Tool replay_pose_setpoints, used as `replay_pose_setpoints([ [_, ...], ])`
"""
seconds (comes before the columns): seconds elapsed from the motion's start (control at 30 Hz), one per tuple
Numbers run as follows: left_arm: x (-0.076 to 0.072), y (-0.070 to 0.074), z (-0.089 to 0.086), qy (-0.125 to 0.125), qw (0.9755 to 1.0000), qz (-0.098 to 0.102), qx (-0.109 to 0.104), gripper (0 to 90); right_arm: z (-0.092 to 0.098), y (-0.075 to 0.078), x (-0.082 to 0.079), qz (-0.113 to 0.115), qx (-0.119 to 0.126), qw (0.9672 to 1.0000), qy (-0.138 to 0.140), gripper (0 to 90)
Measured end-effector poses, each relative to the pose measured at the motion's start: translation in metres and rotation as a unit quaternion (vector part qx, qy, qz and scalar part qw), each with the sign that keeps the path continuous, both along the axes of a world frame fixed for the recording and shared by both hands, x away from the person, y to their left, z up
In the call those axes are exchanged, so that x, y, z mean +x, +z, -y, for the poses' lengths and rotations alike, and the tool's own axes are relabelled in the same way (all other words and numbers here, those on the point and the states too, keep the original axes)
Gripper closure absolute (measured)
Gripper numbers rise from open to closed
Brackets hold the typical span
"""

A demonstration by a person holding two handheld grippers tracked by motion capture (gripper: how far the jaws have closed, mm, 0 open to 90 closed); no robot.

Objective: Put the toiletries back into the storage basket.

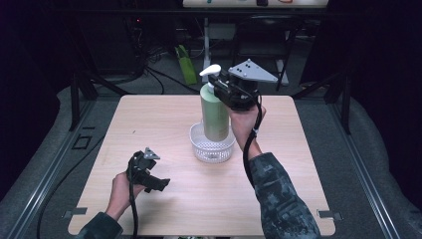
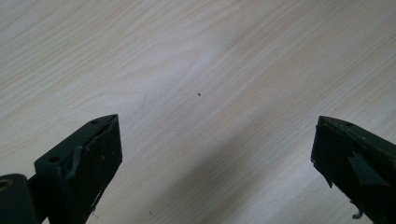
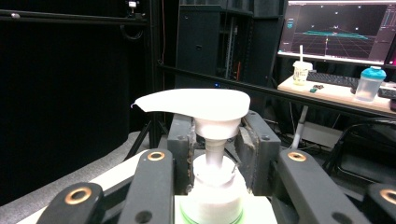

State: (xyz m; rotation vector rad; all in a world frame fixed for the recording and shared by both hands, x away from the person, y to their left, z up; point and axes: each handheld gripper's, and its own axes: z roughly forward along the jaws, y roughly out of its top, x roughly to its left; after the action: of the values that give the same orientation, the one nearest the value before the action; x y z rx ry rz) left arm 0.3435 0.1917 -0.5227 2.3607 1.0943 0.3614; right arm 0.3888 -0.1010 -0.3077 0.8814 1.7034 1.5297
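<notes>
Right gripper (image 3: 217,154) fingers are clamped on the pump bottle's (image 1: 215,113) neck, just under the white pump head (image 3: 196,103) — bottle upright, long axis vertical, base inside the white basket (image 1: 212,145) mid-surface. Whether the base touches the basket floor is hard to tell. Left gripper (image 1: 158,182) idles near the front, fingers wide apart over bare surface (image 2: 196,60), well clear. Room straight up is open — basket rim is the only snag.

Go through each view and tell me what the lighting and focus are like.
High view: the table is evenly lit, its surroundings dark and the picture soft. Left gripper view: the wood grain is sharp, with a soft diagonal shadow band. Right gripper view: the pump bottle is bright and near, the background dim, the monitor glowing.
</notes>
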Motion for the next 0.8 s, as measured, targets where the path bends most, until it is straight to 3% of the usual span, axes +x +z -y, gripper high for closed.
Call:
replay_pose_setpoints([
  [0.8,-0.001,0.001,0.001,-0.003,1.0000,0.003,-0.002,2.1,-0.011,-0.014,0.012,-0.017,-0.006,0.9998,0.006,68.0],
])
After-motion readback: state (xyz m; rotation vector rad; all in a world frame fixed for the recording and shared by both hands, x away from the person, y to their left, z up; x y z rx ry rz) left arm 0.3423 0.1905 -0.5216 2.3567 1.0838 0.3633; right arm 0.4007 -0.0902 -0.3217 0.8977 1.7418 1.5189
